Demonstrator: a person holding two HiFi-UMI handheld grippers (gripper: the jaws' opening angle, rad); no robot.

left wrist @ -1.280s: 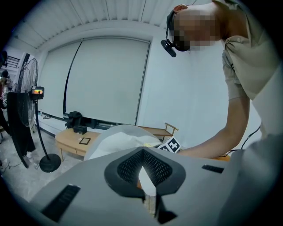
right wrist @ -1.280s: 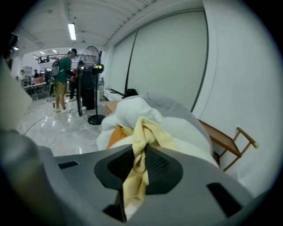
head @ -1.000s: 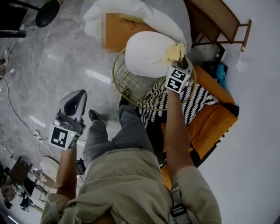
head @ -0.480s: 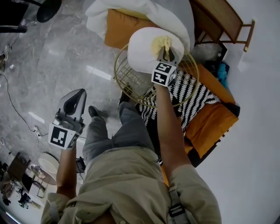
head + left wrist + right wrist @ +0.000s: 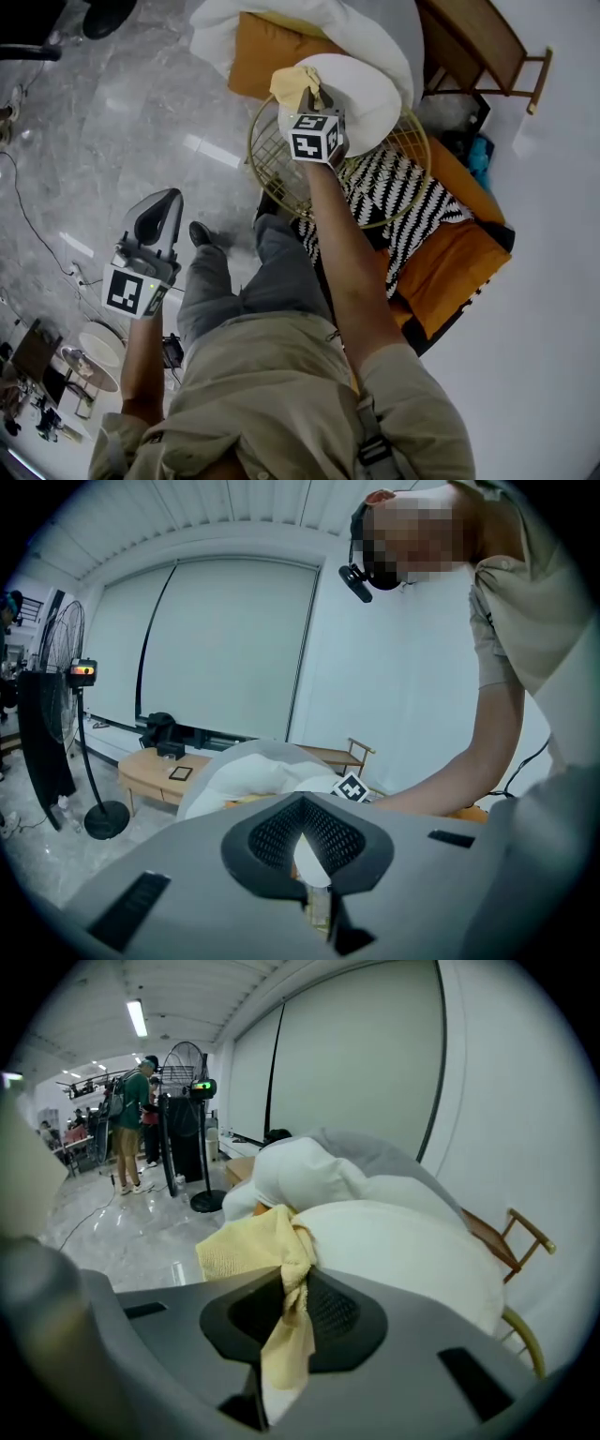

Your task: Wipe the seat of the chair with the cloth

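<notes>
The right claw [image 5: 312, 101] is reaching out over the chair [image 5: 272, 178], a round gold wire frame standing on the grey marble floor [image 5: 112, 131]. Its jaws are pinching a yellow cloth [image 5: 294, 82]. In the right gripper view the cloth [image 5: 251, 1249] is bunching up beyond the claw [image 5: 292, 1290], with a loose end hanging down between the pressed jaws toward the camera. The bunched part is lying against the left edge of the white seat cushion [image 5: 375, 94], which is filling the far part of the wire frame. The same cushion [image 5: 403, 1251] is swelling up just right of the cloth in the right gripper view.

The left claw [image 5: 161, 208] is hanging well to the left and nearer the person, over the bare floor and apart from the chair. In the left gripper view its jaws [image 5: 307, 850] are resting pressed together, holding nothing.

A black-and-white zigzag throw [image 5: 398, 202] is lying under the right side of the chair, on orange cushions [image 5: 459, 253]. A big white pillow [image 5: 361, 33] is lying on the far side of the chair.
</notes>
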